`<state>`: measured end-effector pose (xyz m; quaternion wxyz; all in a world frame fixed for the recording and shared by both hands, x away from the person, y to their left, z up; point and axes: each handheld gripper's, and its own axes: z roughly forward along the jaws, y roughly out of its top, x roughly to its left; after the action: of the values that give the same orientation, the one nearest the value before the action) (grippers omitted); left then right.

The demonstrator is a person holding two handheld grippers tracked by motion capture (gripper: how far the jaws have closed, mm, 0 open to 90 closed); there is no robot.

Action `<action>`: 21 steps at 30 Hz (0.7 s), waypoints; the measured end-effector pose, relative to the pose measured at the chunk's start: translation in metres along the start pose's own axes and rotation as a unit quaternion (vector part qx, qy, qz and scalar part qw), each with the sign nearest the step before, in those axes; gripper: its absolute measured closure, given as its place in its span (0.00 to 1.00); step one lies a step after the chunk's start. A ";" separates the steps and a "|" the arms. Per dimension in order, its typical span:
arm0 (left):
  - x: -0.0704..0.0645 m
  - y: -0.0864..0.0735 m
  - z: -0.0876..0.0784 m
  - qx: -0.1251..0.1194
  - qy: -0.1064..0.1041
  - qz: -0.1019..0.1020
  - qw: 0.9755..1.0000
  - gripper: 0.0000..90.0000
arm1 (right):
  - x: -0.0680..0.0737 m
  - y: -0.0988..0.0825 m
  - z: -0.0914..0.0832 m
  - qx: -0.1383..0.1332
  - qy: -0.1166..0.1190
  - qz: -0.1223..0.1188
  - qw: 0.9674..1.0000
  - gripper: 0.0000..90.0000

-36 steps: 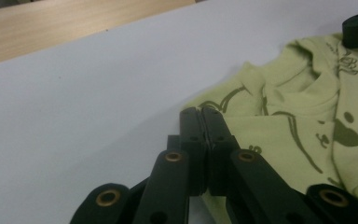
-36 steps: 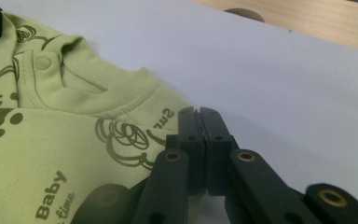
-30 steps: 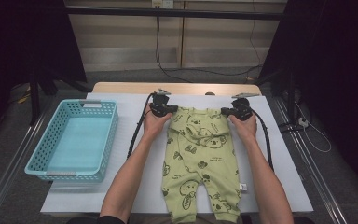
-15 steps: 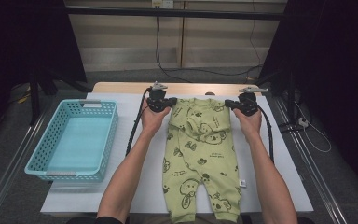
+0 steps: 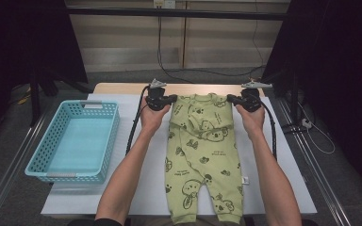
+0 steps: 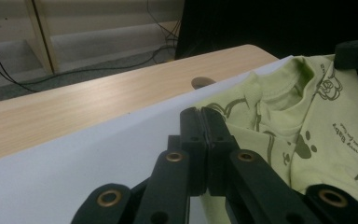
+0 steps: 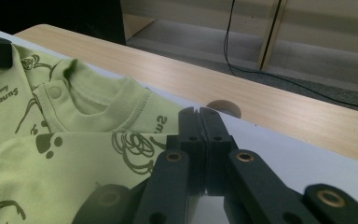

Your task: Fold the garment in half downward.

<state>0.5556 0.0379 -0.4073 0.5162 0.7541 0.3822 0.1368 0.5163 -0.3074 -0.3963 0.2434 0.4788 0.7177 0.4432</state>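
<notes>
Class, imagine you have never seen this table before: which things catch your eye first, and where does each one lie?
The eye goes first to the light green baby romper with dark cartoon prints, spread lengthwise down the middle of the white sheet. The left gripper and the right gripper each pinch a shoulder at its far end, jaws shut on the cloth. To the left sits an empty turquoise basket.

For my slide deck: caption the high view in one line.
Two hand-held grippers, left and right, pinch the shoulders of a green baby romper on a white table, beside a blue basket.
</notes>
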 end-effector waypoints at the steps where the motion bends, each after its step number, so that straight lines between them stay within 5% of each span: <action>1: 0.000 0.001 -0.001 -0.004 -0.002 -0.002 1.000 0.99 | 0.000 0.002 -0.001 -0.003 -0.001 -0.003 1.000 0.99; 9: 0.000 0.011 -0.003 -0.014 0.004 -0.008 1.000 0.99 | 0.000 0.018 -0.007 -0.024 0.001 0.009 1.000 0.99; 21: -0.001 0.025 -0.009 -0.035 0.007 -0.005 0.999 0.99 | 0.002 0.033 -0.011 -0.033 -0.015 -0.006 0.999 1.00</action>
<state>0.5600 0.0390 -0.3812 0.5401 0.7330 0.3844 0.1523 0.5223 -0.3052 -0.3619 0.2727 0.4727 0.7018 0.4579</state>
